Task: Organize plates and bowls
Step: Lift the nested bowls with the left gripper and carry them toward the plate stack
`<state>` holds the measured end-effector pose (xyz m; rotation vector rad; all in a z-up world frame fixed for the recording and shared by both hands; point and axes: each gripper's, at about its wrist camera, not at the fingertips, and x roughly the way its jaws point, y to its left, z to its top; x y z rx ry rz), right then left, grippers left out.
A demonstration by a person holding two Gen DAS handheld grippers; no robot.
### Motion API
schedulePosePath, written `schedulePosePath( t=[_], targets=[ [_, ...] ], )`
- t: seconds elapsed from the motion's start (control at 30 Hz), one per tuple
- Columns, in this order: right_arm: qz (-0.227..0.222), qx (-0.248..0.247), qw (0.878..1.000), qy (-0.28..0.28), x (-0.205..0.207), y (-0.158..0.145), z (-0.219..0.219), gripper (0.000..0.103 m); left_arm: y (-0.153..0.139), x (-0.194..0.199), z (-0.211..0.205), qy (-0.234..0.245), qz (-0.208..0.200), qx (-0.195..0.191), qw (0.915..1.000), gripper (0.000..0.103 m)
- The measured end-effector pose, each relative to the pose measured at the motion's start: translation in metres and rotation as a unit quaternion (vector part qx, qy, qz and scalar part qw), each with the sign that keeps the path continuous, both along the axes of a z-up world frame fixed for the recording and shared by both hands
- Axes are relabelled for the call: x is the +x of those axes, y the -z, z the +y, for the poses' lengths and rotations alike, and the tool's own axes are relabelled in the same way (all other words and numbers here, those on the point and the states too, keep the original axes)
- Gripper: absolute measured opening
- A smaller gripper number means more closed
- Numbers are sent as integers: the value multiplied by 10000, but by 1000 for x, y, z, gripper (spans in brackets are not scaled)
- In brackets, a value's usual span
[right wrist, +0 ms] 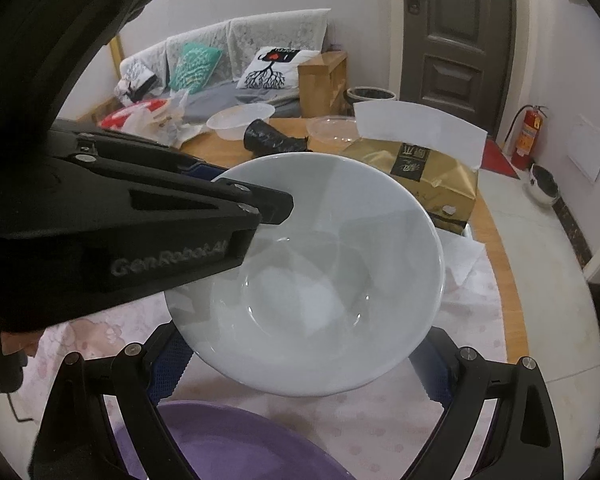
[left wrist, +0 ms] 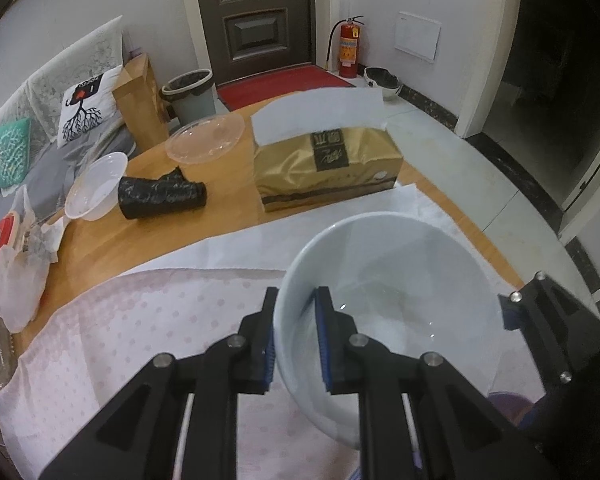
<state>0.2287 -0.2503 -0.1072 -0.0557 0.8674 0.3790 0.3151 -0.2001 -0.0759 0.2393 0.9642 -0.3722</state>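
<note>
Two grippers work over one round wooden table, which fills the middle of both views. A pink dotted cloth covers the table's near part, lower left in the left wrist view. Above it in frame lies a white sheet of paper. A gold tissue box stands at centre top of the table, with a white tissue sticking out.

The white bowl sits at lower centre-right of the left view, tilted, and at centre of the right view. The left gripper is clamped on the bowl's rim: one blue pad inside the wall, the other outside. The right gripper stands wide, its fingers either side of the bowl's lower edge; pad contact cannot be told.

A purple dish shows at the bottom of the right view, below the bowl, partly hidden.

Upper left of the table: a clear plastic lid, a white plastic bowl and a black crumpled bag just beside that bowl.
</note>
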Motion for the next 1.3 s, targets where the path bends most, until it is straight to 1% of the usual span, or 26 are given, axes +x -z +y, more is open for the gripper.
schedulePosePath(
  t=[0.17, 0.43, 0.5, 0.53, 0.6, 0.87, 0.97, 1.03, 1.2, 1.3],
  targets=[
    [10, -60, 10000, -62, -1, 1, 2, 93, 6, 2, 6, -32, 82, -73, 9999, 14],
    [10, -81, 9999, -66, -2, 2, 2, 93, 14, 2, 9, -88, 134, -40, 9999, 14],
    [0, -74, 10000, -5, -2, 2, 2, 93, 17, 2, 10, -74, 192, -54, 9998, 14],
    [14, -56, 10000, 46, -1, 2, 1, 95, 19, 2, 10, -65, 222, -67, 9997, 14],
    [60, 62, 10000, 45, -1, 4, -2, 96, 20, 0, 9, -54, 167, -8, 9998, 14],
    [26, -22, 10000, 16, -3, 5, -3, 97, 20, 0, 12, -128, 184, 3, 9997, 16],
    [22, -14, 10000, 23, -3, 5, -3, 98, 20, 2, 17, -198, 233, -111, 9995, 17],
    [89, 12, 10000, 25, -2, 6, -3, 102, 20, 4, 20, -218, 294, -199, 9991, 17],
    [212, 18, 9998, -4, -2, 14, -3, 102, 26, 11, 24, -227, 567, -578, 9965, 17],
    [400, 80, 9992, -44, 2, 23, -2, 102, 32, 14, 23, -229, 630, -604, 9959, 17]
  ],
)
